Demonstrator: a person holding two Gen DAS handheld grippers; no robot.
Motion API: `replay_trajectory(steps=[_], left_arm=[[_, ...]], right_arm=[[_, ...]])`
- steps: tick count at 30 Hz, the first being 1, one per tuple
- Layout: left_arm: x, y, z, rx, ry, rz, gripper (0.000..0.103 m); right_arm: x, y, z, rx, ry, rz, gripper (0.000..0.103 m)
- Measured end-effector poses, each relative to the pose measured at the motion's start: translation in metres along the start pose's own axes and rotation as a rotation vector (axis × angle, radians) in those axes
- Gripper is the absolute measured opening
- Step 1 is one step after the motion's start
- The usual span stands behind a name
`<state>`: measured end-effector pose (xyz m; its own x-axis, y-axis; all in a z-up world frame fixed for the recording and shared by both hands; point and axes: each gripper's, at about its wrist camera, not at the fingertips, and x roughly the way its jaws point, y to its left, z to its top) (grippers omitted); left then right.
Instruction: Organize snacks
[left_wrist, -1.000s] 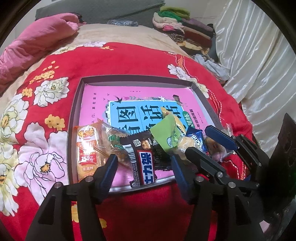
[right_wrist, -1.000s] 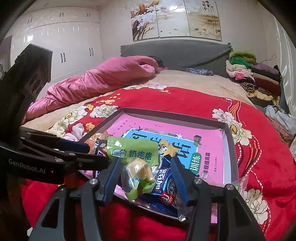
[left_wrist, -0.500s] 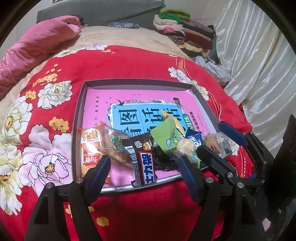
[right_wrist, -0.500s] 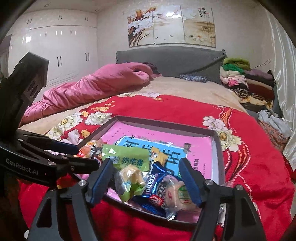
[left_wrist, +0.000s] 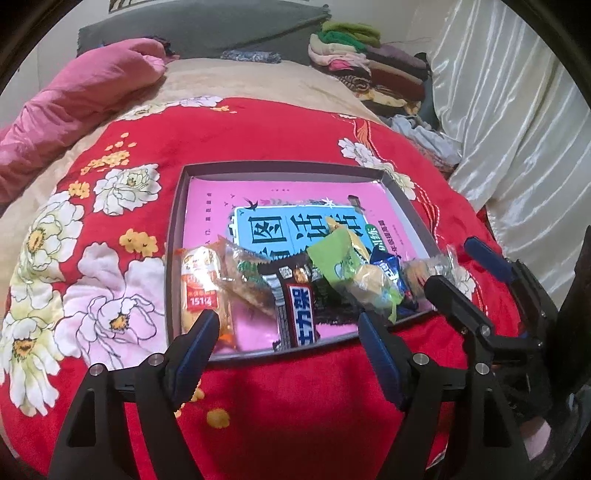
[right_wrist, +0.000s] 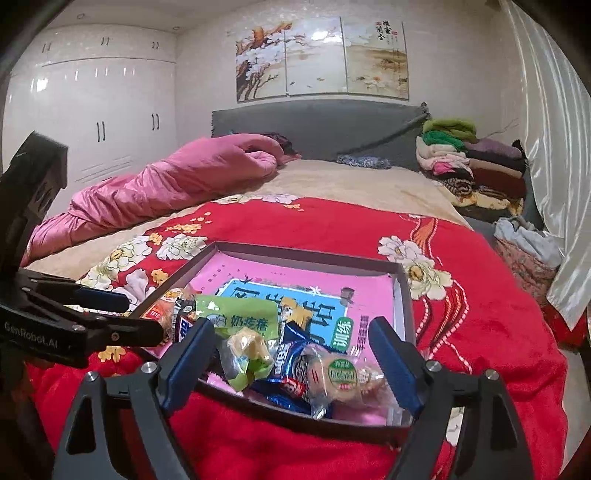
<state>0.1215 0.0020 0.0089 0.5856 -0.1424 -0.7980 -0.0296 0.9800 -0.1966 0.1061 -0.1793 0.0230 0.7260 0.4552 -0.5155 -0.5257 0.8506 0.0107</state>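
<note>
A shallow grey tray (left_wrist: 176, 236) with a pink book cover as its floor lies on the red flowered blanket. Along its near edge lie an orange pack (left_wrist: 199, 284), a dark chocolate bar (left_wrist: 299, 314), a green pack (left_wrist: 334, 258), a yellow-green candy (right_wrist: 247, 350), a blue pack (right_wrist: 291, 354) and a round pastry (right_wrist: 336, 373). My left gripper (left_wrist: 288, 328) hangs open just short of the tray's near rim, with nothing held. My right gripper (right_wrist: 291, 332) hovers over the tray's right corner. Its jaws are opening, and the snacks lie loose below them.
A pink quilt (right_wrist: 166, 184) is heaped at the far left of the bed, and folded clothes (right_wrist: 469, 162) are stacked at the far right by the grey headboard. White curtains (left_wrist: 517, 129) hang to the right. The left gripper (right_wrist: 110, 314) shows at the right view's left edge.
Both pairs of jaws have spread wider and drawn back and up from the snack row. The yellow-green candy no longer sits between the right fingers, and a round pastry now shows beside it.
</note>
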Motion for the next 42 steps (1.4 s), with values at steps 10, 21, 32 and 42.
replay_trajectory(steps=[10,21,32,42], left_arm=[[-0.015,0.001,-0.018,-0.022,-0.017,0.015,0.079],[-0.026,-0.002,-0.043,-0.01,-0.003,0.024,0.079],[-0.036,0.001,-0.067,-0.025,0.009,0.034,0.079],[-0.041,-0.001,-0.071,-0.023,-0.007,0.038,0.079]], right_arm=[[-0.018,-0.001,-0.007,0.081,0.041,-0.034,0.092],[-0.042,0.002,-0.027,0.165,0.11,-0.087,0.095],[-0.056,0.029,-0.034,0.138,0.127,-0.086,0.096],[-0.056,0.035,-0.039,0.124,0.145,-0.077,0.097]])
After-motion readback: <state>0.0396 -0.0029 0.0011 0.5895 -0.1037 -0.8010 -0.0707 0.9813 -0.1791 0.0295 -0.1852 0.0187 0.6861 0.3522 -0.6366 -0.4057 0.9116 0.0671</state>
